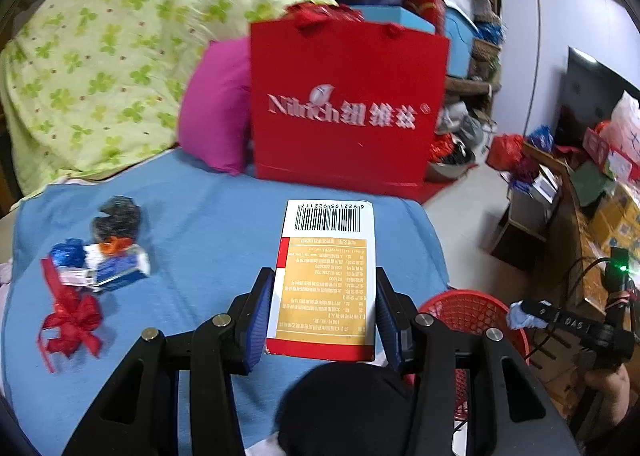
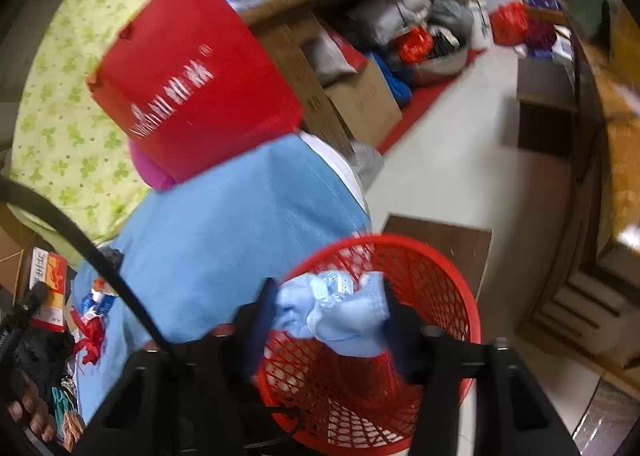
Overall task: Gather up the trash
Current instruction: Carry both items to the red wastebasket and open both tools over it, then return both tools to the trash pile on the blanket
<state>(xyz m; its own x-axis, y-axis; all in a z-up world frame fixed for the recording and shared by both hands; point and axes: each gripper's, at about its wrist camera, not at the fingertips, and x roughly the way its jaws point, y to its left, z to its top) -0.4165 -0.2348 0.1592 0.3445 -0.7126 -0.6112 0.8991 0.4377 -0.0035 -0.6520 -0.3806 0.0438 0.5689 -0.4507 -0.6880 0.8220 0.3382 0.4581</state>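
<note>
Right gripper (image 2: 328, 320) is poised directly over the red mesh basket (image 2: 440, 288), and that is the relation that counts here: the crumpled pale-blue cloth wad (image 2: 340, 312) sits between its fingers (image 2: 262, 320) with the basket mouth straight below it. The picture is blurred, so I cannot tell whether the pads press on the wad or have already let go; the wad fills the gap from one finger to the other. My read: this is the drop step, and widening the fingers is all it needs, since the wad has nowhere to fall but into the mesh.

Over to the left gripper (image 1: 324, 308). It has a firm hold of a flat carton with a barcode (image 1: 326, 272), fingers (image 1: 260, 308) partly closed on its two long edges, the carton's long axis running straight ahead along the fingers, barcode end farthest out. It hangs above the blue bed sheet (image 1: 200, 208). The basket lies low to its right, off the edge of the bed, so a swing rightward looks like the coming move, probably once the right gripper clears the rim.

Left behind on the sheet, well off to the left: a cluster of wrappers and small boxes (image 1: 104, 256) with a red ribbon bow (image 1: 72, 320) touching it. The left hand is plainly nearer those.
</note>
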